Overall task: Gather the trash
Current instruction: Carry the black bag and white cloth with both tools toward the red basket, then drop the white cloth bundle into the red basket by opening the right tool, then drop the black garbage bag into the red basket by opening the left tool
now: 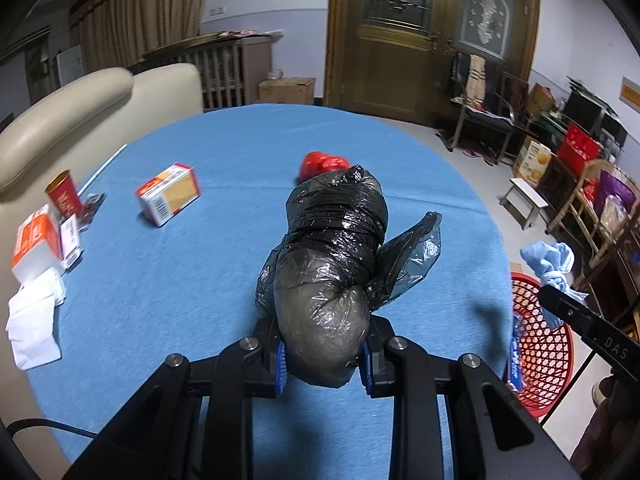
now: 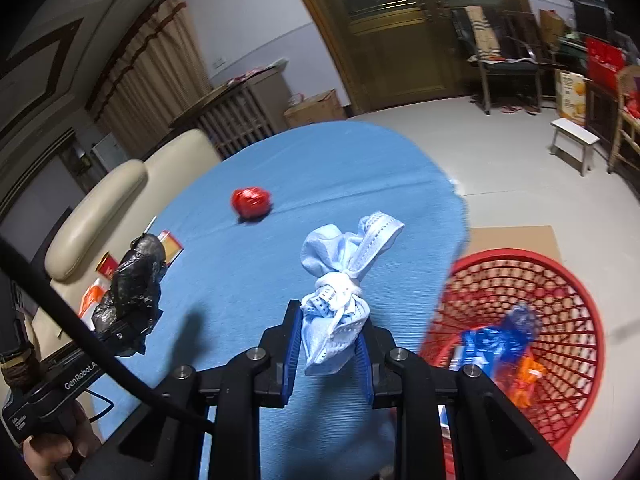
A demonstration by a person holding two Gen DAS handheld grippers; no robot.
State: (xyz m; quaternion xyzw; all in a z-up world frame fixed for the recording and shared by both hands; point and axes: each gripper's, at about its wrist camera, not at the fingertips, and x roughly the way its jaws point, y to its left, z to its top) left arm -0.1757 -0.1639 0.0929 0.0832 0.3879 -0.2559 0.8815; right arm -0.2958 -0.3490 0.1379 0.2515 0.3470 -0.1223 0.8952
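Observation:
My left gripper [image 1: 324, 354] is shut on a black plastic bag bundle [image 1: 334, 256], held above the blue table [image 1: 180, 280]. The same bundle [image 2: 132, 292] shows at the left of the right wrist view. My right gripper [image 2: 330, 354] is shut on a knotted light-blue face mask bundle [image 2: 340, 280], seen also at the right edge of the left wrist view as a blue bundle [image 1: 550, 262]. A red crumpled ball [image 2: 251, 202] lies on the table farther off; the black bundle partly hides the ball [image 1: 320, 164]. A red mesh basket [image 2: 560, 320] stands on the floor right of the table, holding blue and orange wrappers.
An orange-and-white box [image 1: 170, 194], a red cup [image 1: 64, 196], another orange box [image 1: 36, 242] and white tissues [image 1: 34, 320] lie on the table's left side. A cream sofa [image 1: 92, 108] borders the table on the left. A white stool [image 2: 576, 142] stands on the floor.

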